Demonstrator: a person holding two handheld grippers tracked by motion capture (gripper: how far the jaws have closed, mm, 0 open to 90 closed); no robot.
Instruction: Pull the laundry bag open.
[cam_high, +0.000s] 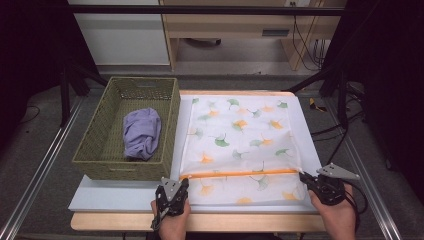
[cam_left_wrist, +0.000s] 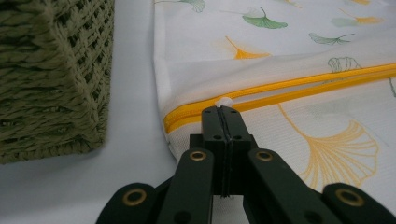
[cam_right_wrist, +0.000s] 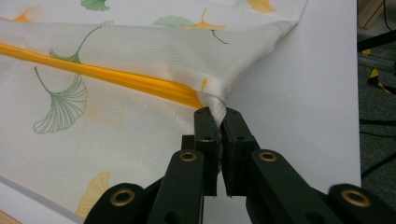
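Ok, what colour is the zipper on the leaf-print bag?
Orange-yellow. The zipper runs across the white mesh bag; the left gripper view shows it best.

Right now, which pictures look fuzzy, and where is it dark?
High view: soft all over, the white leaf-printed mesh bag brightly lit, both side edges nearly black. Left gripper view: the black left gripper and yellow zipper look sharp, the green woven basket a little fuzzy. Right gripper view: the right gripper pinches the bag sharply; the floor beyond is dim.

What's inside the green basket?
Inside the woven green basket lies a crumpled purple cloth, slightly right of the middle. The basket floor around it looks bare. Whatever sits under the cloth is covered, so it cannot be seen.
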